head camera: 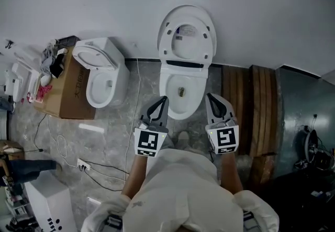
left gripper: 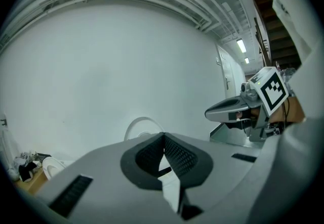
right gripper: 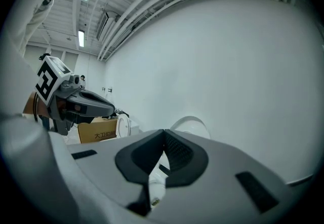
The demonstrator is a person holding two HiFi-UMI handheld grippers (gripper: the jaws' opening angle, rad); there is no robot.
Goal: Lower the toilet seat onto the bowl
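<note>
A white toilet stands against the white wall, its bowl open and its seat raised upright against the lid behind it. The raised seat shows as a white arc above the jaws in the left gripper view and in the right gripper view. My left gripper is shut and empty, just left of the bowl's front. My right gripper is shut and empty, just right of the bowl. Both point toward the toilet and touch nothing.
A second white toilet stands to the left with a cardboard box beside it. Cables and a power strip lie on the grey floor. Wooden planks lean to the right of the toilet.
</note>
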